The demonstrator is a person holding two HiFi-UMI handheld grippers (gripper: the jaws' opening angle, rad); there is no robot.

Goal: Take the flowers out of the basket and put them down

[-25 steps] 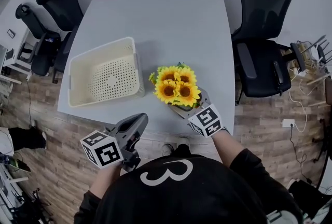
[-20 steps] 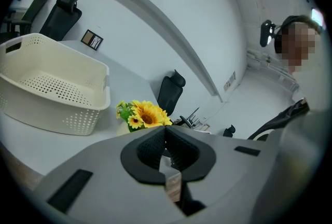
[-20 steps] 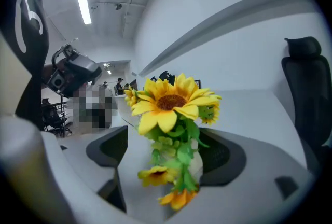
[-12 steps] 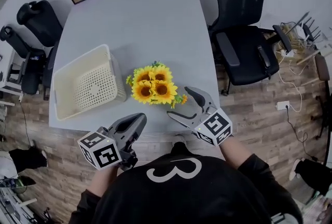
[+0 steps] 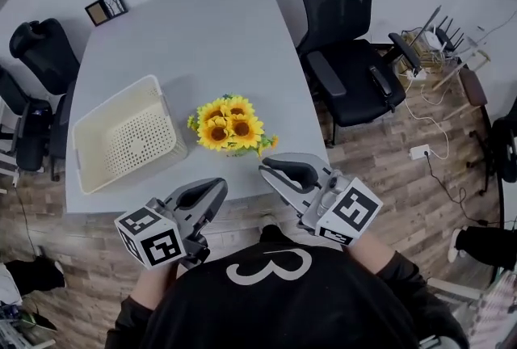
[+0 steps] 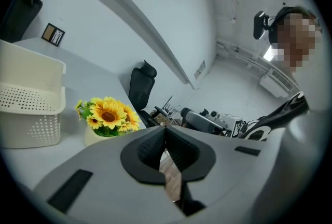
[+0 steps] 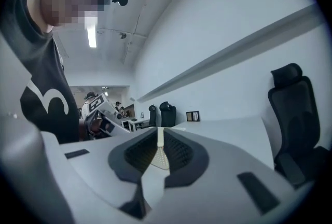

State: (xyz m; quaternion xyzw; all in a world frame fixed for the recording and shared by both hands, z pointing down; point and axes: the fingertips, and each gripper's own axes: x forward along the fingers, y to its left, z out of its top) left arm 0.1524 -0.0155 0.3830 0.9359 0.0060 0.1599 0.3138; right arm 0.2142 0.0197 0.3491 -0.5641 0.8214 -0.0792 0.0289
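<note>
A bunch of yellow sunflowers in a pale pot stands upright on the grey table, just right of the empty cream basket. Both grippers hang off the table's near edge, in front of the person. My left gripper is shut with nothing in it; the left gripper view shows the sunflowers and the basket beyond its jaws. My right gripper has just been closing with nothing between its jaws, and they now meet. It is apart from the flowers.
A black office chair stands at the table's right side, and two more at its left. A small framed picture lies at the table's far corner. A wire rack and cables sit on the wooden floor to the right.
My right gripper was open around the flower pot; it has drawn back off the table's near edge, risen and shut empty. The flowers stay on the table. My left gripper shifted slightly.
</note>
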